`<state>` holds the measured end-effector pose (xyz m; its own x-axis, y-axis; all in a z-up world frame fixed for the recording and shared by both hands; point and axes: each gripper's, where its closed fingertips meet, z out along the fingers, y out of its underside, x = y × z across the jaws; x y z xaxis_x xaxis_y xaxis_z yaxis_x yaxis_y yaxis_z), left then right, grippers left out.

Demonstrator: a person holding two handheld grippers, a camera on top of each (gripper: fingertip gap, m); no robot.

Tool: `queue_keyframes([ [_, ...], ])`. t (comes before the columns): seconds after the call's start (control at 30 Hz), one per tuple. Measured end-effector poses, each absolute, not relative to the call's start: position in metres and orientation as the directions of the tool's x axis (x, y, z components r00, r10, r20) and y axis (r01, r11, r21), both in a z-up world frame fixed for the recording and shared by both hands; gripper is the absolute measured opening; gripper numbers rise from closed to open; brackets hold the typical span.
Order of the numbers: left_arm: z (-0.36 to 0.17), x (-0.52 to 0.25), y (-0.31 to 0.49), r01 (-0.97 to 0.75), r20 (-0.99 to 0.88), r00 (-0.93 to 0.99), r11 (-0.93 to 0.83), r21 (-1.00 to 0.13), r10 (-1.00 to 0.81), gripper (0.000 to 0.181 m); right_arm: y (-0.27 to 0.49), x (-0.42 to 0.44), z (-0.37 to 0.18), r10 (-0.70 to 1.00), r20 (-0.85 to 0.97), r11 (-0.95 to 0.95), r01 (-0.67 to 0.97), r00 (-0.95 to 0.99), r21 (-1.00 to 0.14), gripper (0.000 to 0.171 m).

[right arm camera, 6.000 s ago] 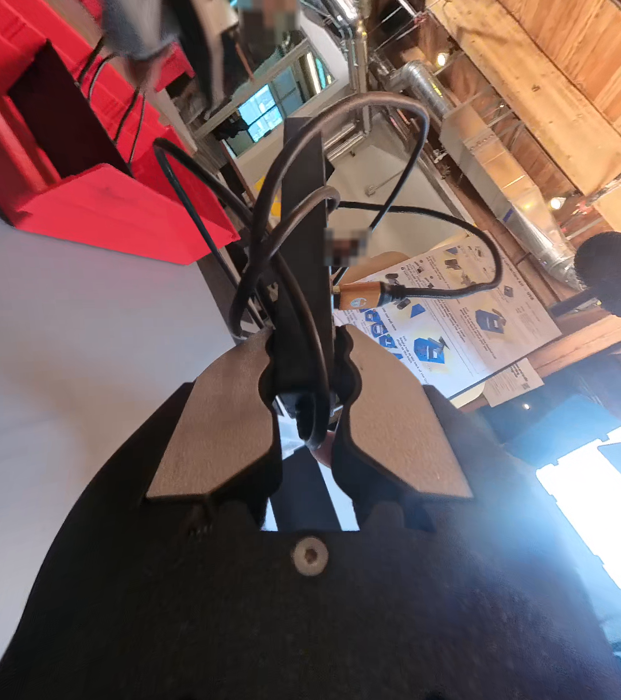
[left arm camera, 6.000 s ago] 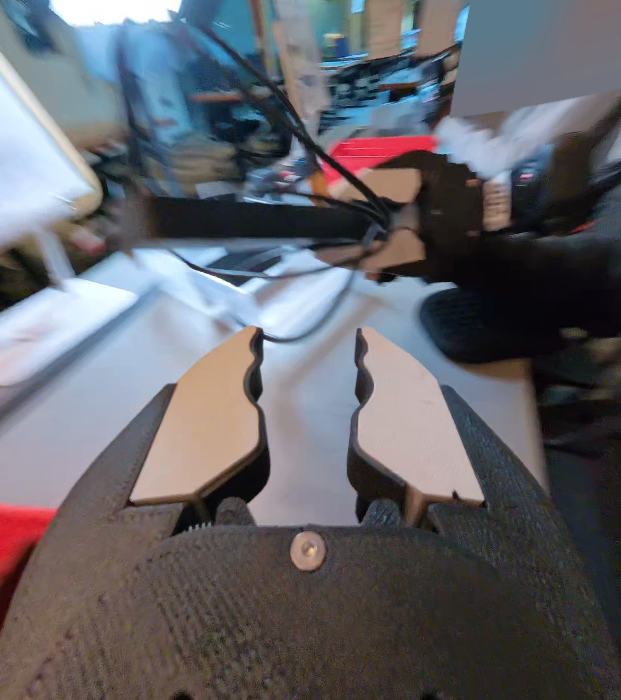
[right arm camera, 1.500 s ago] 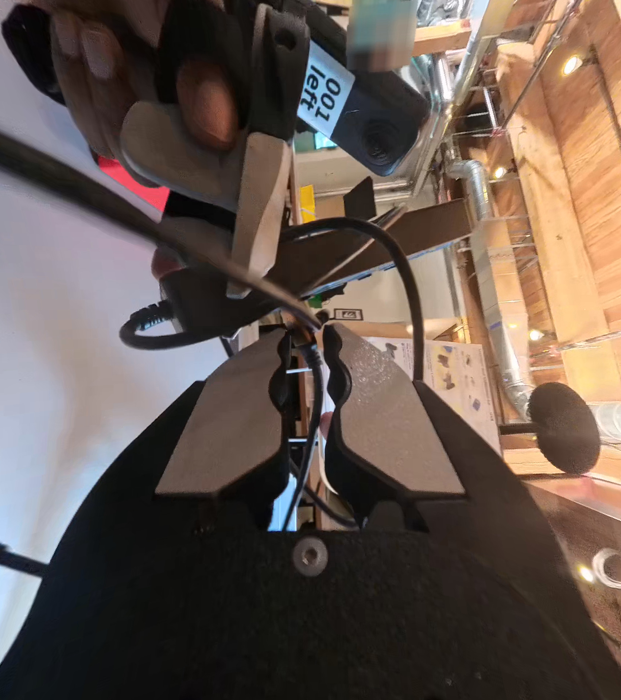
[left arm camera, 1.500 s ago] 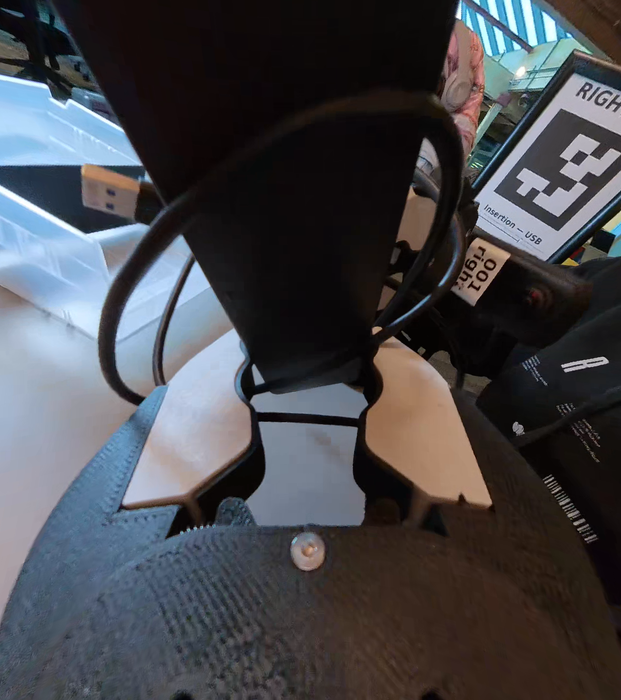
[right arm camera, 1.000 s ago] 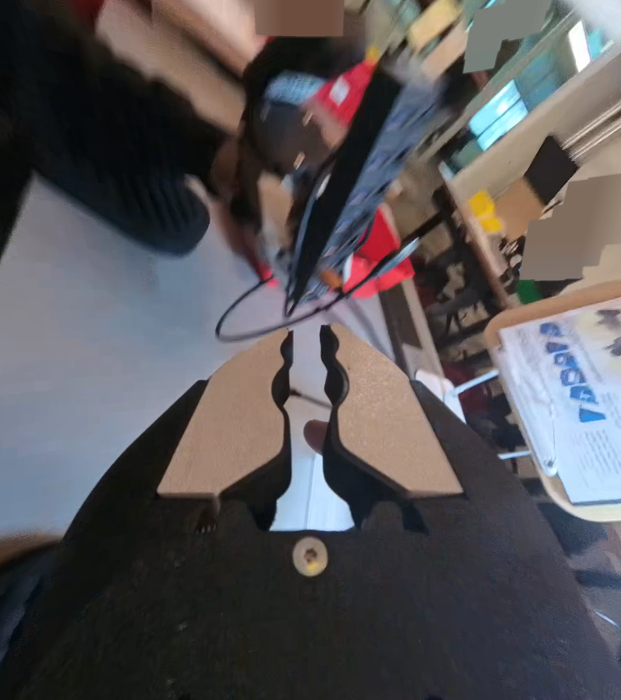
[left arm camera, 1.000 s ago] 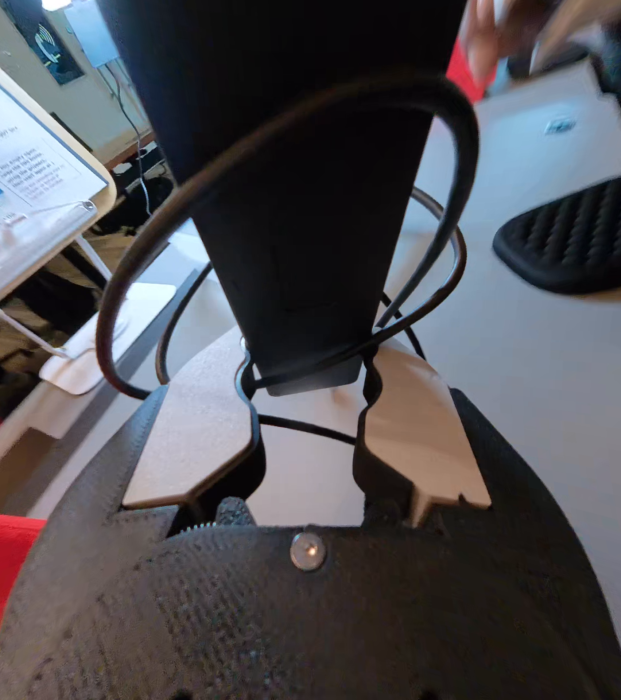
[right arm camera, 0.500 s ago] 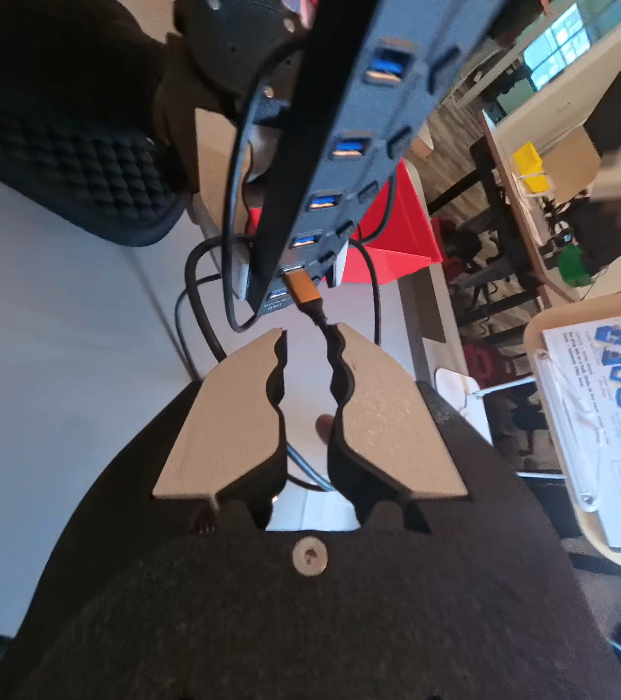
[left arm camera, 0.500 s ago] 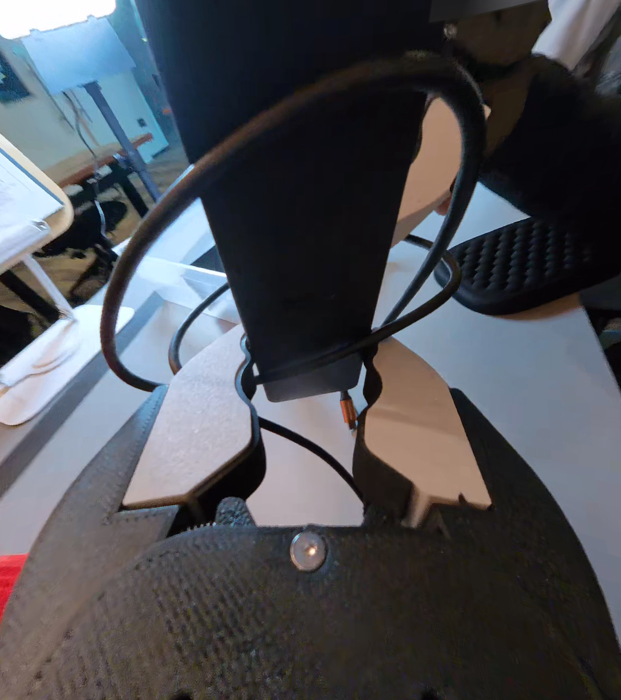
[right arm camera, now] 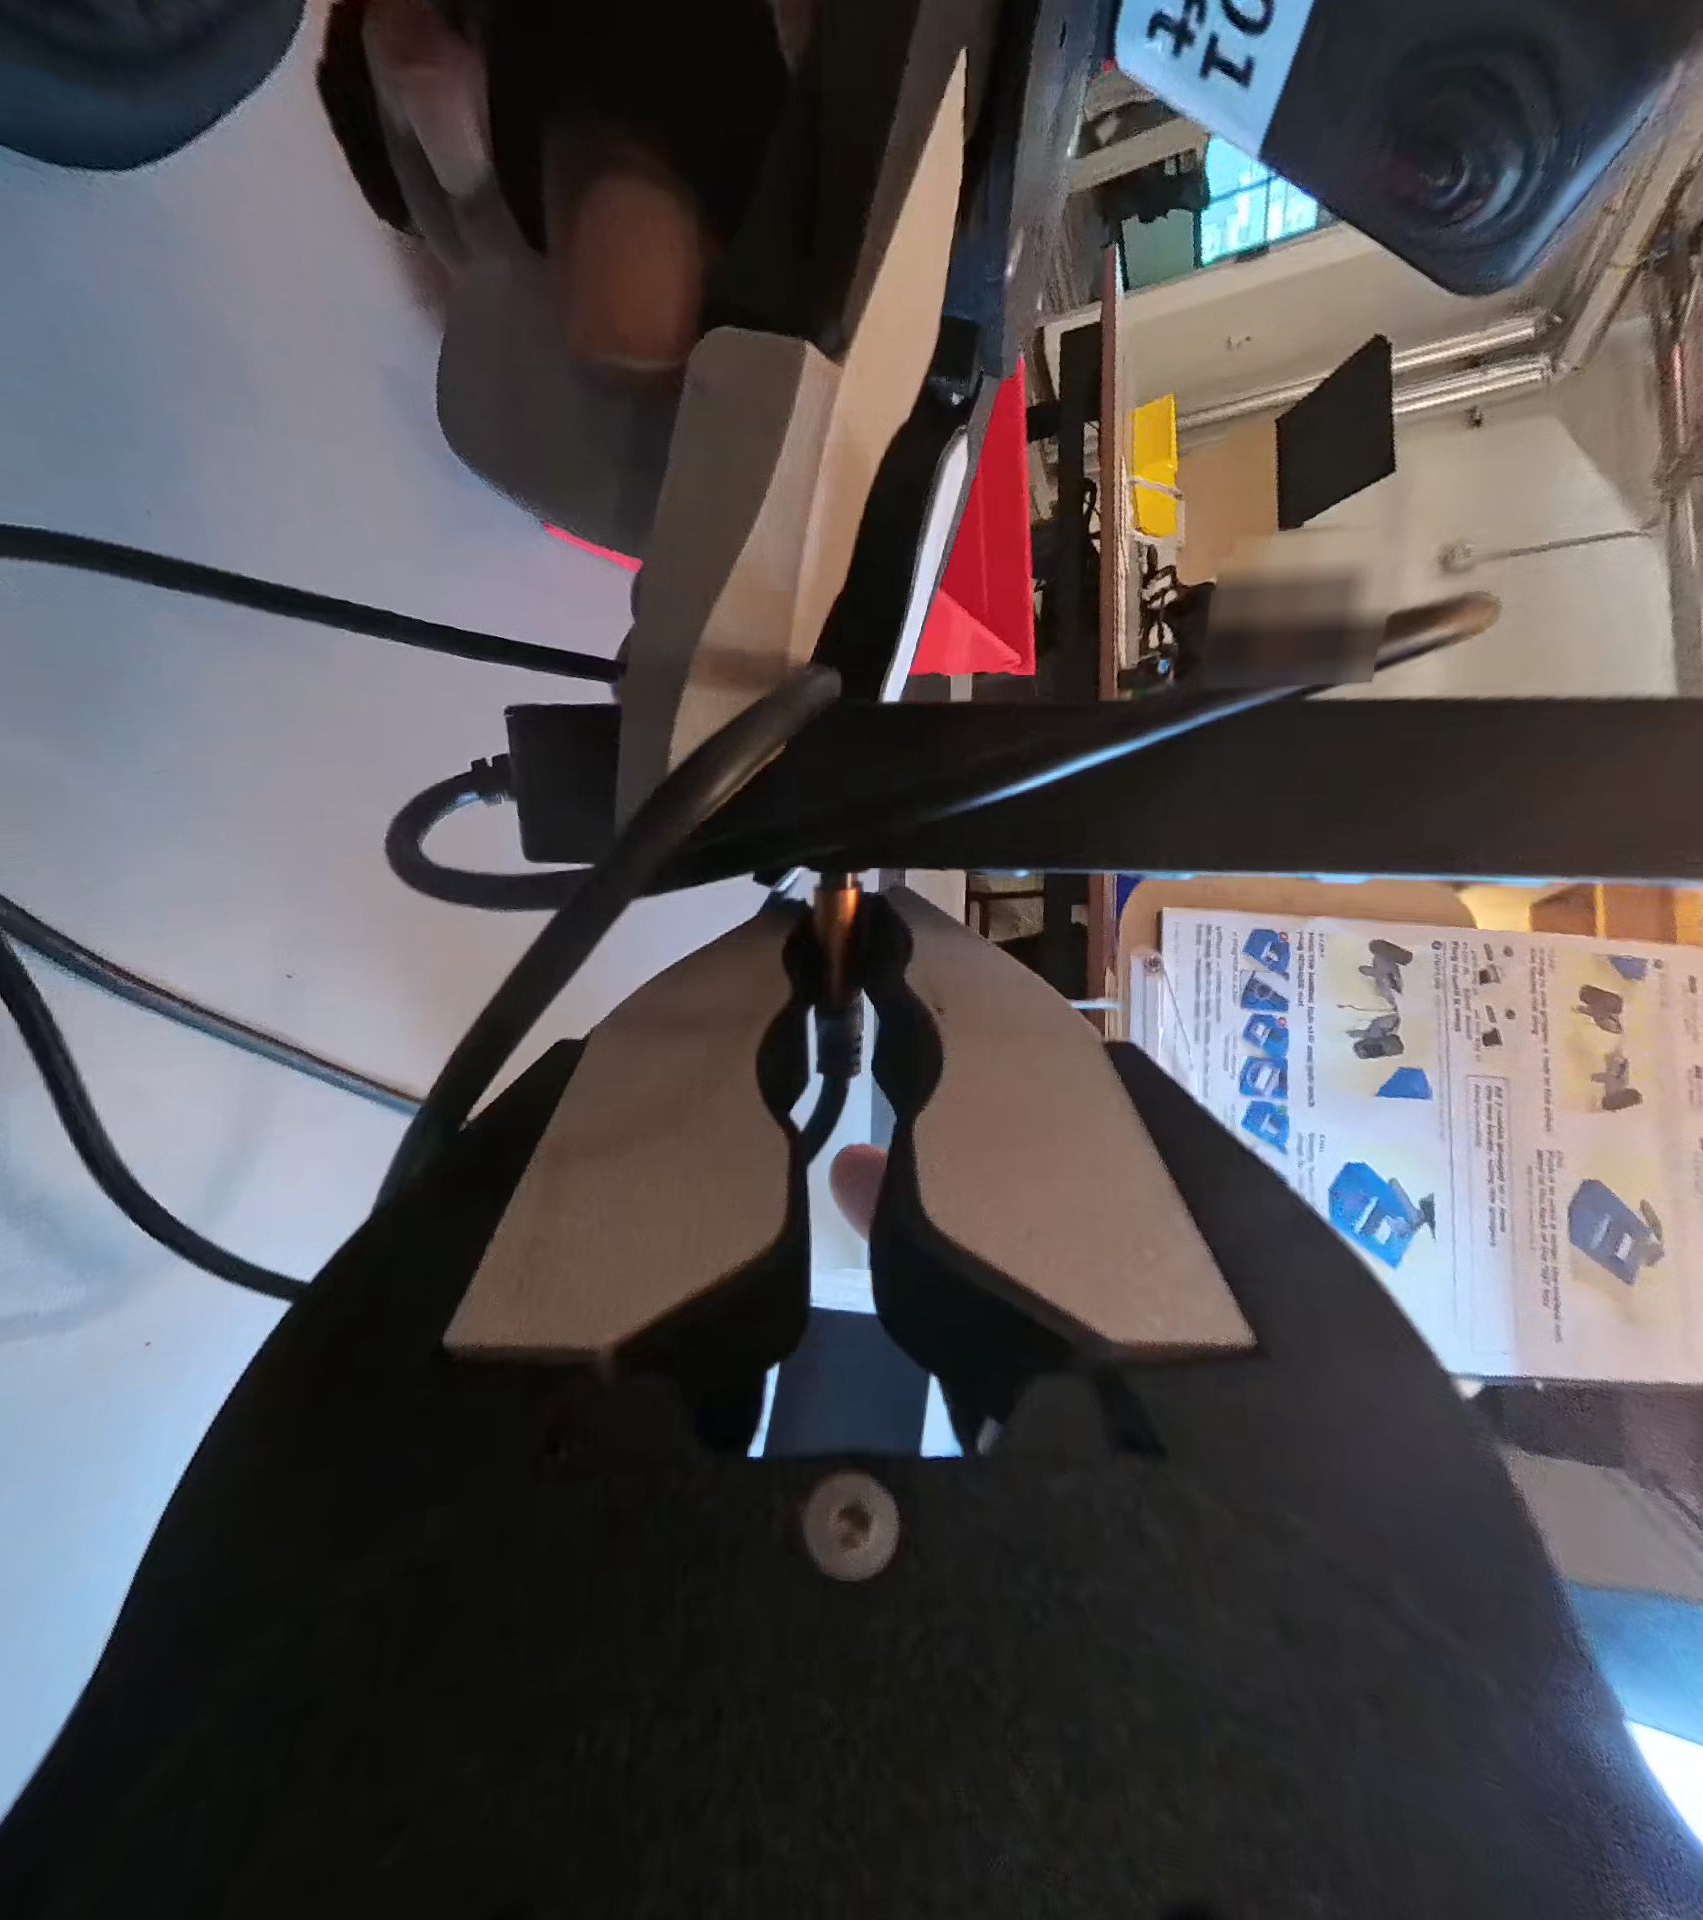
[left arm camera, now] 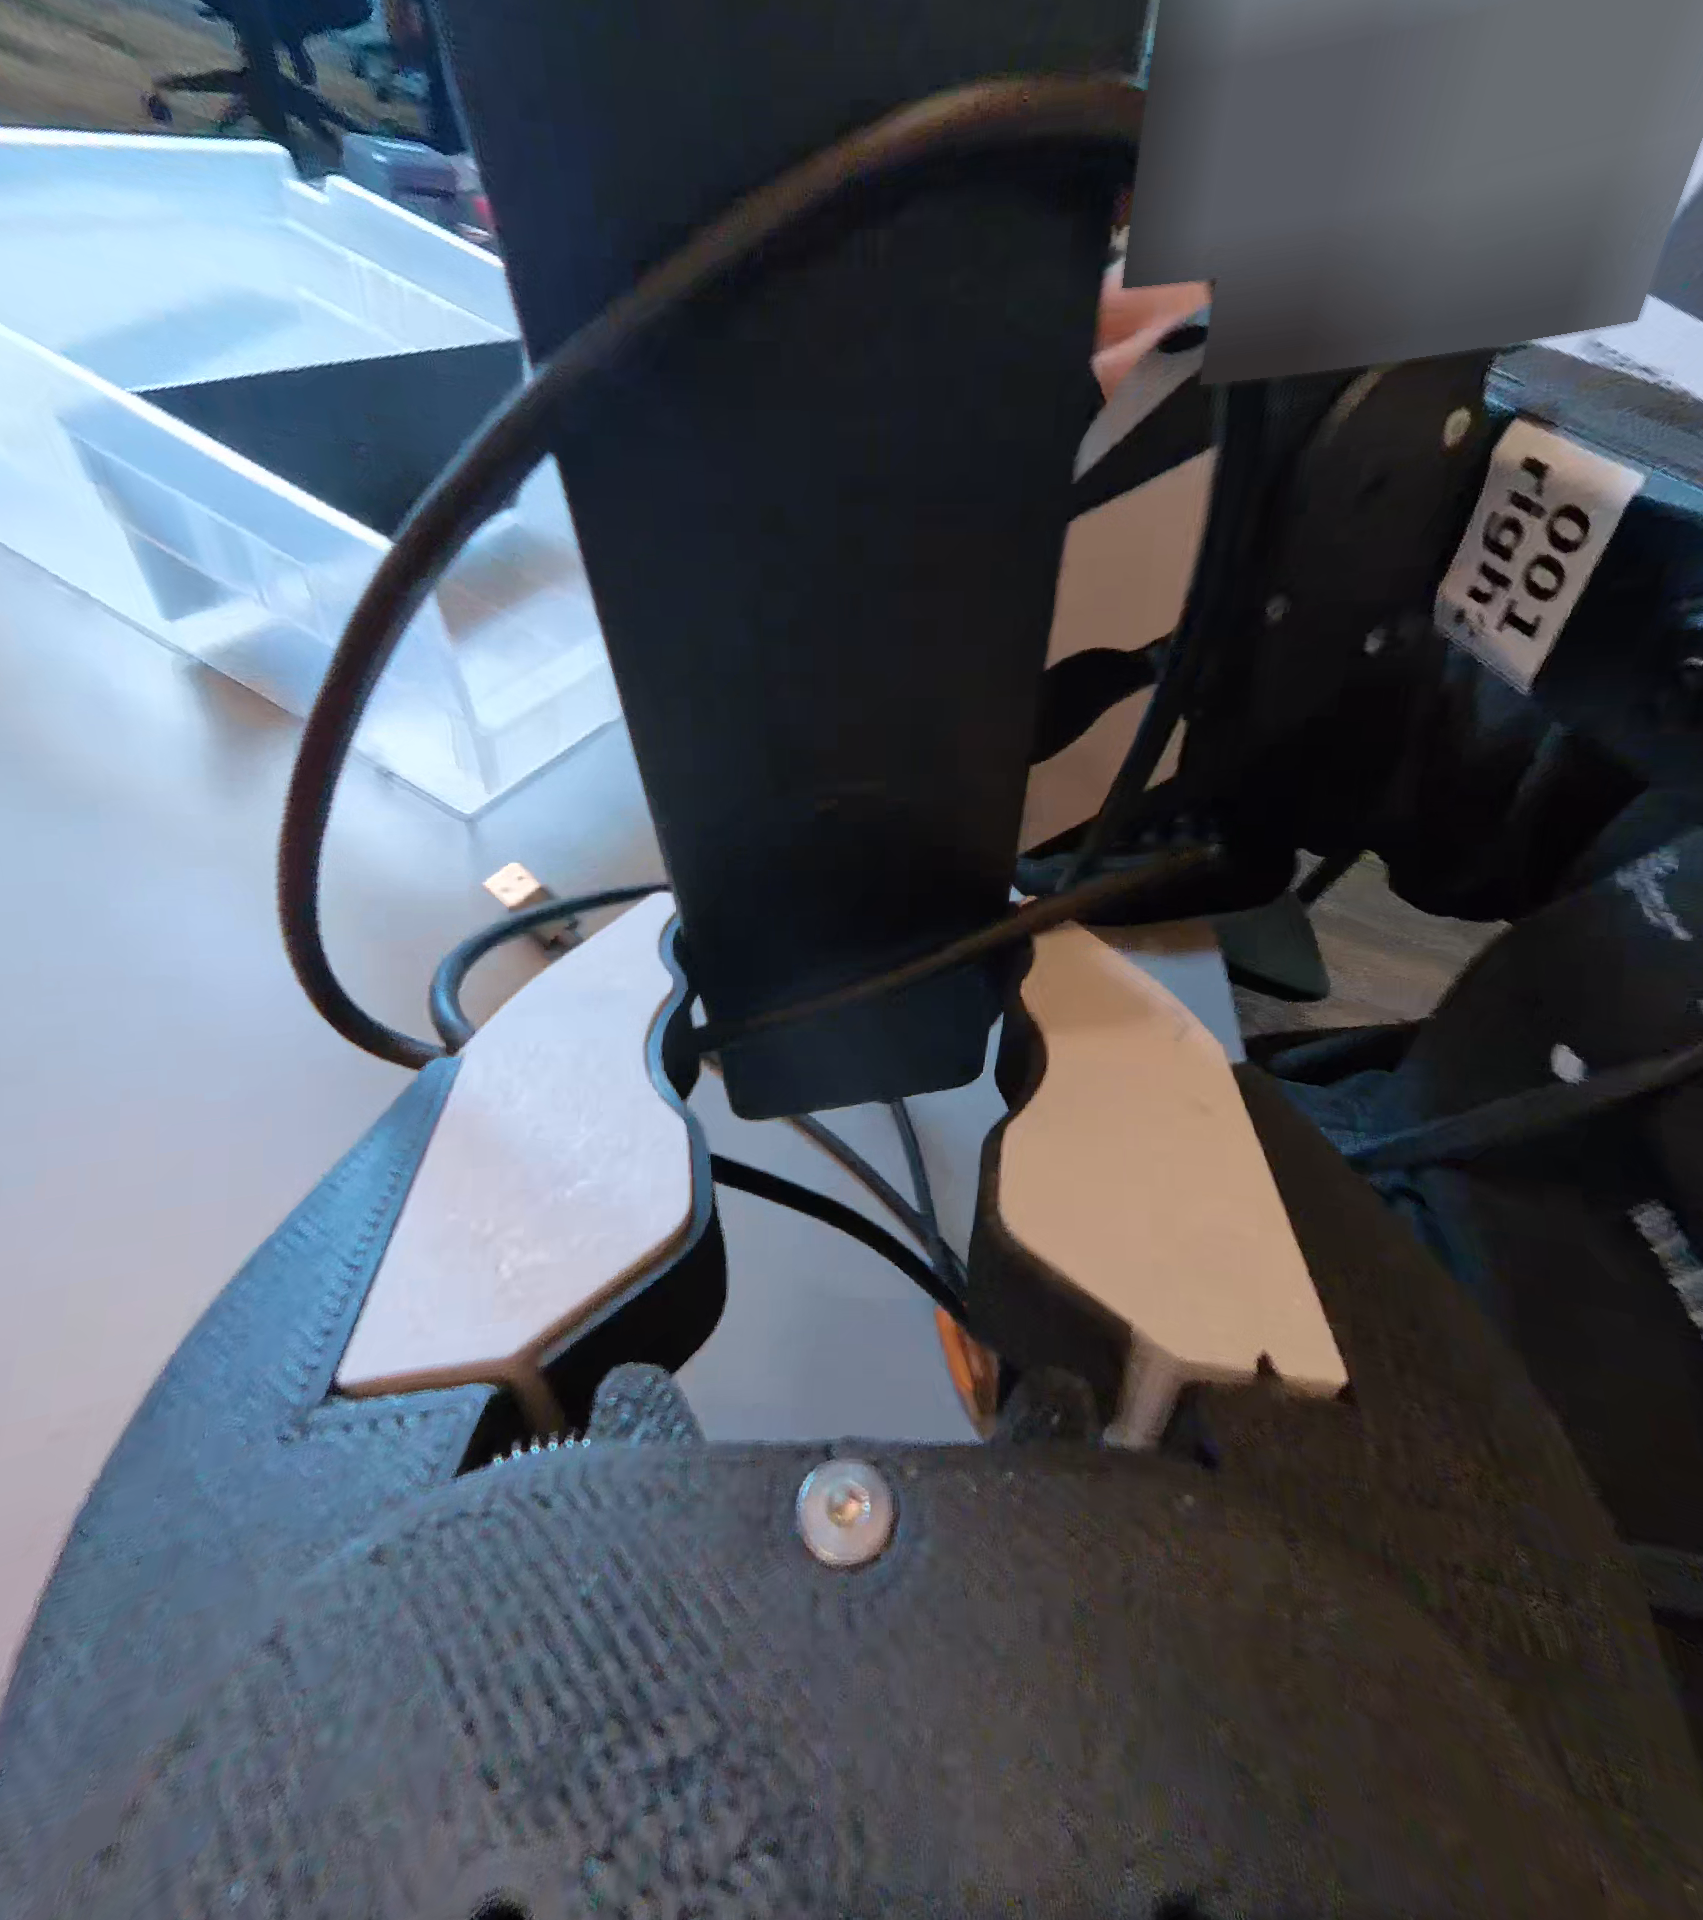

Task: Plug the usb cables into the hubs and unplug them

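My left gripper [left arm camera: 842, 956] is shut on the lower end of a long black USB hub [left arm camera: 805, 520], which it holds upright above the table. Black cables [left arm camera: 348, 727] loop around the hub. In the right wrist view the hub [right arm camera: 1294, 790] runs across as a dark bar. My right gripper [right arm camera: 839, 909] is shut on an orange USB plug [right arm camera: 836, 914] whose tip meets the hub's edge; I cannot tell whether it is seated. The left gripper's fingers [right arm camera: 722, 540] and a hand show above it. A loose plug [left arm camera: 514, 888] lies on the table.
A clear plastic tray [left arm camera: 203, 416] stands on the white table [left arm camera: 47, 935] at the back left. A red bin [right arm camera: 982, 582] stands behind the hub. An instruction sheet on a board [right arm camera: 1449, 1143] is at the right. Slack cables [right arm camera: 47, 1039] trail over the table. Less than 4 cm separates the two grippers' tips.
The hub passed from my right gripper to my left. In the last half second my right gripper shut on the orange plug at the hub, and both grippers turned.
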<state>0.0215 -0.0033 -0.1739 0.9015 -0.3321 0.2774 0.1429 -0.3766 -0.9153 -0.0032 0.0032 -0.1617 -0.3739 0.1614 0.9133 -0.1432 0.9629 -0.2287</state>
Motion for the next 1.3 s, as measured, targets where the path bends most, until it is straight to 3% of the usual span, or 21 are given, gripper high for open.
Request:
queue_keyframes([
  [0.2,-0.180,0.004,0.004,0.065,0.137,0.975,-0.369,-0.927,-0.174,0.065,0.009,-0.010,-0.172,0.193,0.910,0.967,-0.087,-0.367,-0.240,0.007],
  [0.43,-0.200,0.007,0.007,0.063,0.177,0.960,-0.450,-0.891,-0.216,0.065,0.000,-0.012,-0.179,0.106,0.931,0.980,-0.121,-0.350,-0.157,0.006],
  [0.83,-0.182,-0.003,0.007,0.036,0.101,0.982,-0.365,-0.930,-0.160,0.059,0.007,-0.018,-0.170,0.257,0.901,0.954,-0.058,-0.350,-0.295,0.007],
  [0.93,-0.153,-0.019,-0.003,0.127,0.161,0.978,-0.232,-0.964,-0.134,0.058,0.038,-0.024,-0.184,0.282,0.889,0.958,0.059,-0.361,-0.280,0.007],
  [1.0,-0.131,-0.036,-0.018,0.168,0.186,0.975,-0.140,-0.976,-0.122,0.059,0.057,-0.027,-0.193,0.353,0.860,0.935,0.092,-0.369,-0.344,0.007],
  [1.3,-0.122,-0.046,-0.036,0.134,0.143,0.979,-0.072,-0.988,-0.145,0.060,0.076,-0.029,-0.146,0.440,0.858,0.897,0.081,-0.265,-0.434,0.007],
])
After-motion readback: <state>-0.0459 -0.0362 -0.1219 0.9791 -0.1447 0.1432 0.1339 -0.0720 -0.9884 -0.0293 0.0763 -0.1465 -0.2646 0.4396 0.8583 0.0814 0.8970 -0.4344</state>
